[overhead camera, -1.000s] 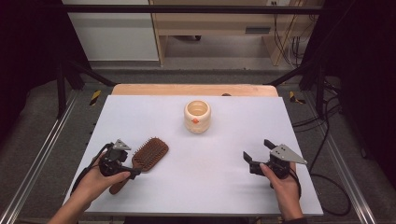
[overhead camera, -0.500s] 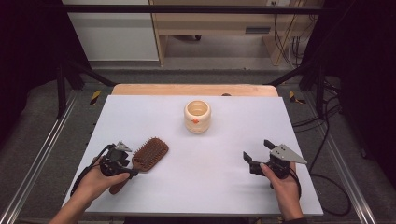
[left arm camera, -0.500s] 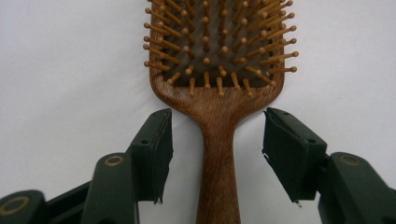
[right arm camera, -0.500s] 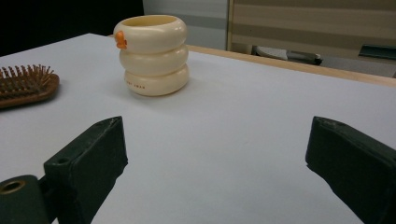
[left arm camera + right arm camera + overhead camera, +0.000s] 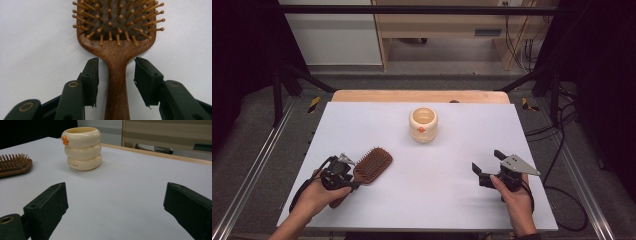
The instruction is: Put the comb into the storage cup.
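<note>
From the high view, a wooden hairbrush point(image 5: 371, 165) lies bristles-up on the white tabletop point(image 5: 447, 200), near its front left corner, with the head pointing away from the person and to the right. The left claw point(image 5: 343, 172) sits over the handle end, held in the person's left hand point(image 5: 319, 192). A cream ribbed cup point(image 5: 423, 125) with an orange mark on its side stands upright near the middle of the tabletop, well apart from the brush. At the front right, the right claw point(image 5: 486, 167) rests in the right hand point(image 5: 514, 197), its jaws spread wide with nothing between them, well apart from both brush and cup.

In the left gripper view, the brush handle point(image 5: 117, 85) runs up between the two black jaws to the brush head with its rounded wooden pins. The jaws have just been closing, yet a narrow strip of tabletop shows on each side of the handle, so the pads do not yet press on the wood.

In the right gripper view, the jaws stand far apart over bare tabletop. The cup point(image 5: 82, 148) stands farther off to the left of centre, and the edge of the hairbrush point(image 5: 13, 166) shows at the left border.
</note>
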